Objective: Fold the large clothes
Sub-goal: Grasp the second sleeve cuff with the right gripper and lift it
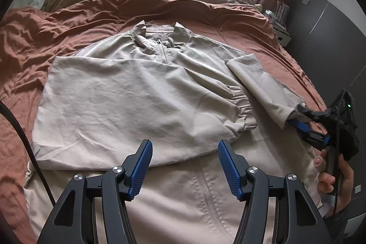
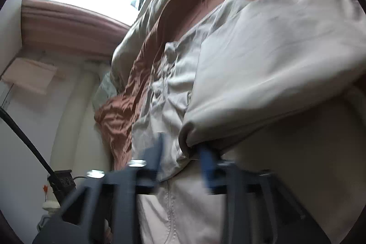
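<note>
Your pale beige zip-front jacket (image 1: pixel 141 93) lies spread on the rust-brown bed (image 1: pixel 34 38). Left tongs (image 1: pixel 184 166) hover wide and empty. Right tongs (image 1: pixel 302 120), parted at the sleeve cuff (image 1: pixel 283 113), should lay it straight across the chest.

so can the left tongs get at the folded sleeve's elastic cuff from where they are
Probably yes. The left tongs hover open and empty above the jacket, and the cuff lies uncovered just ahead to their right. The right tongs sit further right at the other sleeve.
</note>
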Motion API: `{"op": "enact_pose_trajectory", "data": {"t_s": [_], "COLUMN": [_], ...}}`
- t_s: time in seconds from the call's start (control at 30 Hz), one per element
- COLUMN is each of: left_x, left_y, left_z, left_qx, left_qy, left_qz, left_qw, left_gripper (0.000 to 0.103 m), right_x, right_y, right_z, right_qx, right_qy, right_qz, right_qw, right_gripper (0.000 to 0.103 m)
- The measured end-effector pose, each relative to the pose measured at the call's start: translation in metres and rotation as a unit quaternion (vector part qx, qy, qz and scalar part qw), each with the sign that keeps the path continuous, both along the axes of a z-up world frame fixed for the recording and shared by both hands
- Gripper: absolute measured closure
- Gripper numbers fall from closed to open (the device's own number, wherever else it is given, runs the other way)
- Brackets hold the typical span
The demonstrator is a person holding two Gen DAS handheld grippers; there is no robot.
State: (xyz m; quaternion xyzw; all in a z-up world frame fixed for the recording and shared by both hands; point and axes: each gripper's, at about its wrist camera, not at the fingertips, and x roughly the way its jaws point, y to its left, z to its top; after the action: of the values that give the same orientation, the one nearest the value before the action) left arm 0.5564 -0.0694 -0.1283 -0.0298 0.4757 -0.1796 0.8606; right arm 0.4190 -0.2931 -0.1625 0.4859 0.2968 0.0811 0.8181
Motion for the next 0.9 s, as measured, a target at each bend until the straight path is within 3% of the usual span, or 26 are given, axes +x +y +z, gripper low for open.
{"op": "enact_pose_trajectory", "data": {"t_s": [0.03,0.13,0.23,0.33,0.5,0.6,0.63,0.67,0.7,0.73,0.83,0.9], "left_x": [0.0,0.0,0.001,0.004,0.014,0.016,0.017,0.017,0.016,0.015,0.009,0.005], "left_y": [-0.002,-0.008,-0.016,-0.021,-0.024,-0.024,-0.023,-0.022,-0.02,-0.017,-0.008,0.0], "left_z": [-0.001,-0.002,-0.006,-0.011,-0.023,-0.027,-0.028,-0.027,-0.027,-0.026,-0.02,-0.015], "left_qx": [-0.001,0.0,0.002,0.007,0.006,0.007,0.007,0.006,0.005,0.003,0.001,-0.003], "left_qy": [0.001,0.002,0.005,0.007,0.017,0.02,0.02,0.021,0.021,0.02,0.016,0.013], "left_qz": [-0.002,-0.006,-0.013,-0.018,-0.014,-0.014,-0.014,-0.012,-0.011,-0.009,-0.004,0.002], "left_qw": [1.0,1.0,0.9999,0.9998,0.9997,0.9997,0.9997,0.9997,0.9997,0.9998,0.9999,0.9999], "left_gripper": [0.041,0.041,0.041,0.041,0.041,0.041,0.041,0.041,0.041,0.041,0.041,0.041], "right_x": [-0.008,-0.027,-0.042,-0.052,-0.042,-0.016,-0.011,-0.008,-0.002,0.003,0.007,0.011], "right_y": [-0.006,-0.028,-0.054,-0.081,-0.104,-0.101,-0.103,-0.106,-0.109,-0.109,-0.099,-0.083], "right_z": [0.002,0.01,0.012,-0.001,-0.025,-0.036,-0.032,-0.03,-0.027,-0.024,-0.009,0.016], "right_qx": [-0.002,-0.001,-0.028,-0.004,0.016,0.047,0.045,0.04,0.032,0.026,0.037,0.021], "right_qy": [-0.005,-0.014,0.009,0.034,0.08,0.077,0.069,0.059,0.05,0.051,0.0,-0.03], "right_qz": [-0.017,-0.058,-0.128,-0.175,-0.206,-0.219,-0.23,-0.235,-0.239,-0.241,-0.238,-0.22], "right_qw": [1.0,0.998,0.991,0.984,0.975,0.972,0.97,0.969,0.969,0.969,0.971,0.975], "right_gripper": [0.025,0.024,0.024,0.024,0.024,0.025,0.033,0.049,0.075,0.083,0.096,0.097]}}
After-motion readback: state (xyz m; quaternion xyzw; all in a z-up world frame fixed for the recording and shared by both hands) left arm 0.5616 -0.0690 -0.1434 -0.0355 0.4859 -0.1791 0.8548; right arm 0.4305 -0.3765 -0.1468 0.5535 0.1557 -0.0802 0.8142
